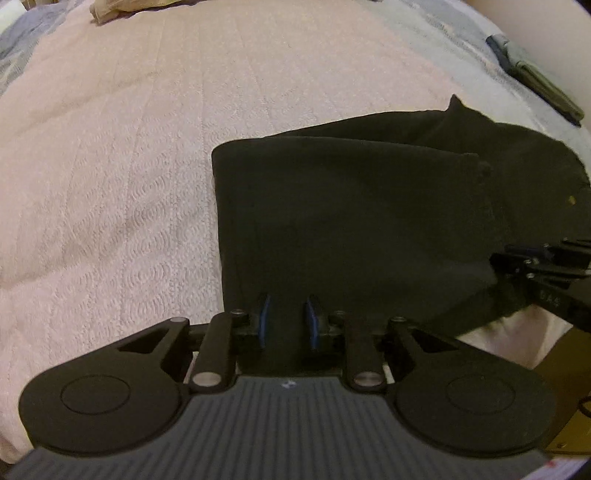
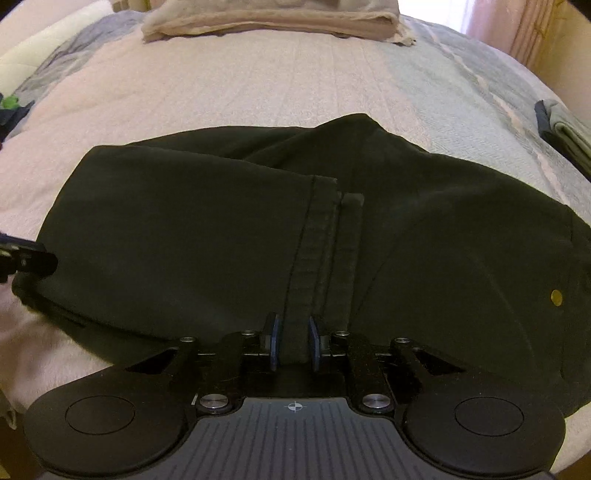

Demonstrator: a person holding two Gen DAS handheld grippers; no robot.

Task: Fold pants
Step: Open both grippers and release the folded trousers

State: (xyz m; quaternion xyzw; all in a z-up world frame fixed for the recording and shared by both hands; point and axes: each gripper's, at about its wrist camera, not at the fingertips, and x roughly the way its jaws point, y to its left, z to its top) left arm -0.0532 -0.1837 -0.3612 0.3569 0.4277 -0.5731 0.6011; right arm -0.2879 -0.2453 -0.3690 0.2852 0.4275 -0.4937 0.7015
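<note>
Dark pants (image 1: 351,206) lie folded over on a pink bedspread (image 1: 110,166), the leg hems (image 2: 325,236) resting across the upper part near a brass button (image 2: 555,295). My left gripper (image 1: 288,317) sits at the near edge of the folded end, its blue pads (image 1: 264,317) pressed on a strip of the cloth. My right gripper (image 2: 293,341) holds the near edge at the hems, which run down between its jaws. Each gripper shows in the other's view: the right gripper (image 1: 524,260) at the right edge, the left gripper (image 2: 37,262) at the left edge.
A folded beige blanket (image 2: 269,18) lies at the far end of the bed. A small stack of folded clothes (image 2: 565,133) sits at the right edge on the grey-blue part of the cover. A brown box (image 1: 569,369) stands beside the bed's near right corner.
</note>
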